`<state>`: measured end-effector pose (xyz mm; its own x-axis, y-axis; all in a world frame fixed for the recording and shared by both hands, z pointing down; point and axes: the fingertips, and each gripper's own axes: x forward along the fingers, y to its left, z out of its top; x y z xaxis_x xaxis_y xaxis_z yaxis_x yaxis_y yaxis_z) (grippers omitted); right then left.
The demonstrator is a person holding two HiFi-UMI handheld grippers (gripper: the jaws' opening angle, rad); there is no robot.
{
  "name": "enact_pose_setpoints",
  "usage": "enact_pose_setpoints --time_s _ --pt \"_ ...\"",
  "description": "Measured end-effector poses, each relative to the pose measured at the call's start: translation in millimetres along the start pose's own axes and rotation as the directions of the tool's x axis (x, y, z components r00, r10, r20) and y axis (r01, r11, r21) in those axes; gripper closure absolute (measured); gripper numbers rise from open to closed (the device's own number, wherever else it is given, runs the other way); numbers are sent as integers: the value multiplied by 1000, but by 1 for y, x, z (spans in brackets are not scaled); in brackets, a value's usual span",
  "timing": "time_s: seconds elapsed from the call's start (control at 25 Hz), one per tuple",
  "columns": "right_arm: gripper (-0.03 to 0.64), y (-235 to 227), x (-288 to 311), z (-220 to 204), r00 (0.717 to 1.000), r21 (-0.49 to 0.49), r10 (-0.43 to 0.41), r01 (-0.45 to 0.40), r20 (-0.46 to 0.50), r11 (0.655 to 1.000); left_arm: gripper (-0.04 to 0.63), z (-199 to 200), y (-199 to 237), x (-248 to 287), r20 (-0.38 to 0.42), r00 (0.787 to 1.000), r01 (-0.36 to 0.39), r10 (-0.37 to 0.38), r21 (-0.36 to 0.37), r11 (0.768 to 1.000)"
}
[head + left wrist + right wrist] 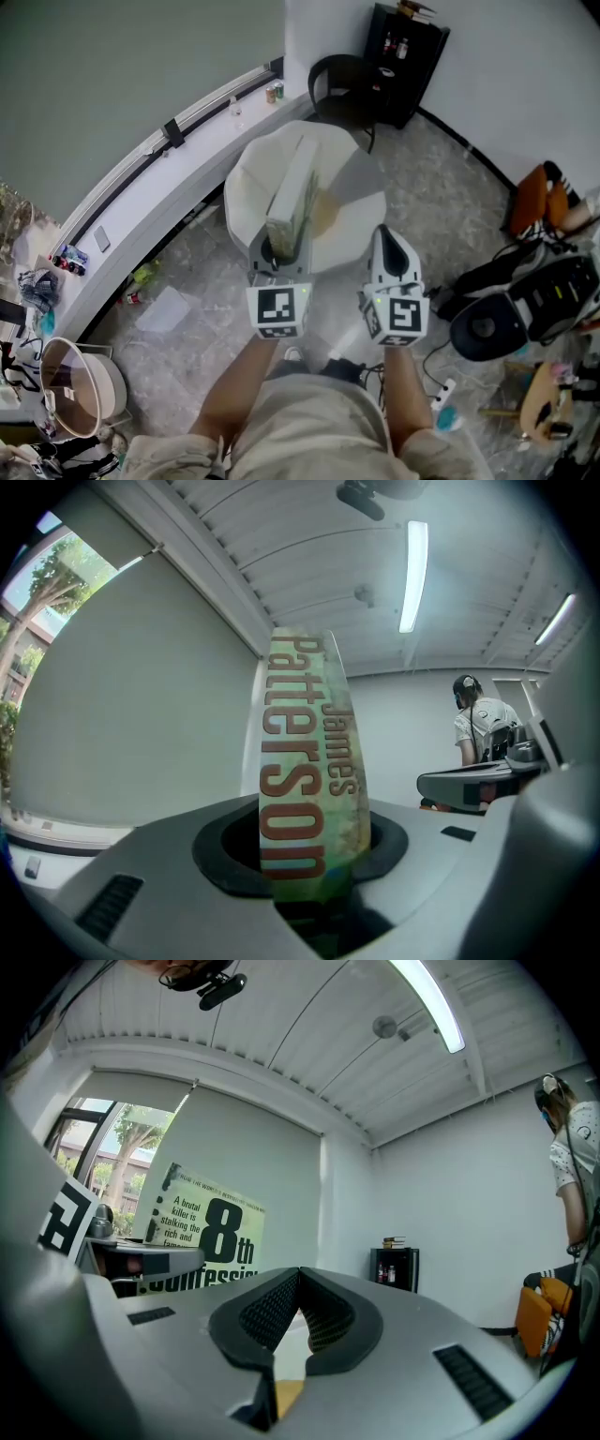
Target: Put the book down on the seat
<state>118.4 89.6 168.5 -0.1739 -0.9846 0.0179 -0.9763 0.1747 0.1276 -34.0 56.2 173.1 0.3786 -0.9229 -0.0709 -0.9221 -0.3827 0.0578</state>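
1. Two tongs show in the lower middle of the head view, one in each of the person's hands; the left tongs (pixel 281 251) sit left of centre, the right tongs (pixel 387 246) just right of centre, and the two are apart.
2. Left tongs are clamped on the lower end of the book (pixel 292 192); the book stands on edge and runs up toward the centre of the frame; in the left gripper view its spine rises upright between the jaws, lettered "James Patterson".
3. That book is over the round white seat (pixel 361 220) in the centre of the head view; whether its far end touches the seat I cannot tell.
4. Right tongs are closed on nothing; in the right gripper view their ribbed pads (pixel 267 1312) meet at the tips, and the book's cover shows at the left of that view.
5. Beyond the seat, at upper middle, stand a black chair (pixel 339 80) and a black shelf (pixel 405 52); a long white desk (pixel 159 202) curves along the left.
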Motion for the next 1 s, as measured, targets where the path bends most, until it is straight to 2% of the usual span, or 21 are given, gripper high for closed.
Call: enact_pose_setpoints --time_s 0.24,0.6,1.0 --pt "612 9 34 5 1000 11 17 -18 21 1000 433 -2 23 21 -1 1000 -12 12 -1 1000" --pt "612 4 97 -11 997 13 74 -74 24 997 433 -20 40 65 -24 999 -44 44 18 999" --pt "612 -43 192 -25 993 52 116 -116 0 992 433 -26 56 164 -47 994 -99 101 36 994"
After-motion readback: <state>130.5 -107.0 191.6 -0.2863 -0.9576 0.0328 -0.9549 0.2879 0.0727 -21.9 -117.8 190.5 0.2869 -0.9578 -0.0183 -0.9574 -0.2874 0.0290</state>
